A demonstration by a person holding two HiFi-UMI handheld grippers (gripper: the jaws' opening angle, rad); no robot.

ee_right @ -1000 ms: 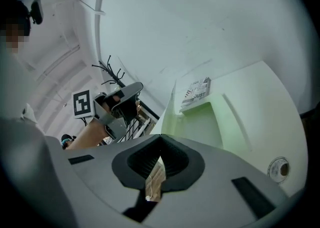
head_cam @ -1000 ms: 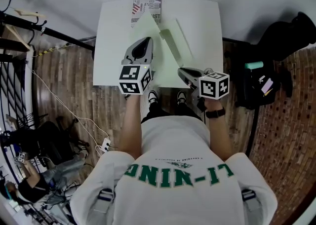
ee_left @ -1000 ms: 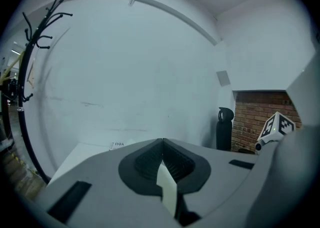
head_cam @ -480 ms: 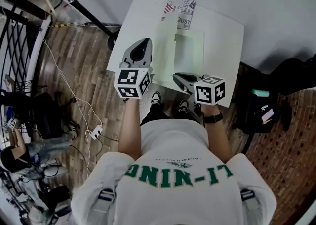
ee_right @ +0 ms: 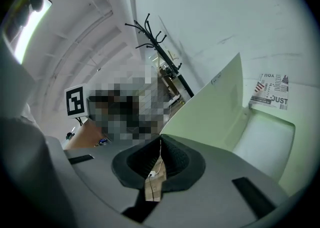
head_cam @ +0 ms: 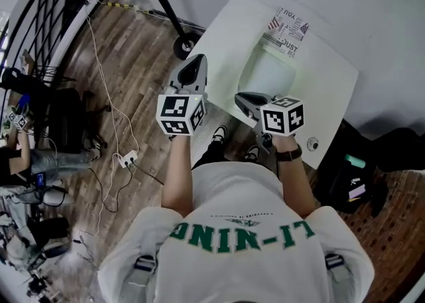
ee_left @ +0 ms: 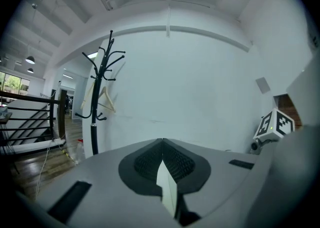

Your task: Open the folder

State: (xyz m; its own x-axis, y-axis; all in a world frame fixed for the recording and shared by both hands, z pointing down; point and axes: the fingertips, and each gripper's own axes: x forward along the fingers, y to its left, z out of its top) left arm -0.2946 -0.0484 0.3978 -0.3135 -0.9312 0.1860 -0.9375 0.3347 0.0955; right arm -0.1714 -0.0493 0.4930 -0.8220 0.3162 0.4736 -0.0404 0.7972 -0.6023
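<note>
1. White table [head_cam: 322,89] against the wall carries the pale green folder [ee_right: 220,102] towards its far edge. Its cover stands raised and unheld, so opening looks done.
2. Nothing shows inside the folder; a printed sheet [head_cam: 287,29] lies just beyond it at the far edge.
3. Left gripper [ee_left: 161,142] and right gripper [ee_right: 160,141] are both clenched on nothing, clear of the folder.

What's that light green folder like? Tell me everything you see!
The light green, plastic-looking folder lies open on the white table. One flap stands tilted up, smooth and plain inside; the other half lies flat. A printed paper sheet lies at its far end.
</note>
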